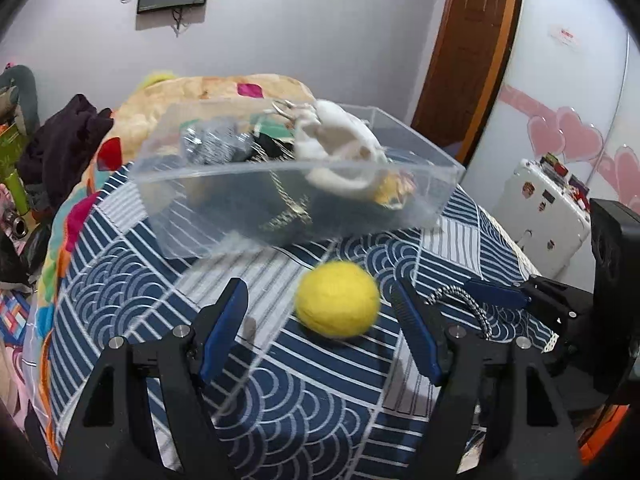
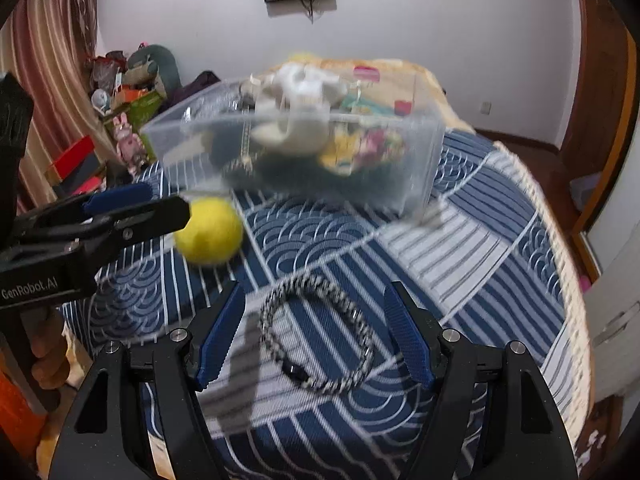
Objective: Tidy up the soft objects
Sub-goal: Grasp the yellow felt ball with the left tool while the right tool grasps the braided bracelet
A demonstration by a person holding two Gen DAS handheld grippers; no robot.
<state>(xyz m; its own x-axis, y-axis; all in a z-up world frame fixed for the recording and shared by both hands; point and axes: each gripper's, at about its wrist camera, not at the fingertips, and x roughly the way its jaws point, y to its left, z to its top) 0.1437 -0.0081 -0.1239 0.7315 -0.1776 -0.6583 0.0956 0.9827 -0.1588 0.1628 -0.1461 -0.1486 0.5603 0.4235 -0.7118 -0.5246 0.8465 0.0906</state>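
A yellow felt ball (image 1: 337,299) lies on the blue patterned bedspread (image 1: 280,392), between the tips of my open left gripper (image 1: 320,292) and a little to the right. It also shows in the right wrist view (image 2: 210,230), beside the left gripper (image 2: 132,210). A black-and-white braided bracelet (image 2: 320,332) lies between the fingers of my open right gripper (image 2: 314,300); its end shows in the left wrist view (image 1: 460,300). A clear plastic bin (image 1: 280,176) behind them holds a white plush (image 1: 344,148) and several small soft items. The bin (image 2: 416,148) is blurred.
A folded floral blanket (image 1: 192,96) lies behind the bin. Dark clothes (image 1: 64,136) and clutter sit at the left of the bed. A white case (image 1: 548,216) stands right of the bed. The bed's right edge (image 2: 568,280) drops to the floor.
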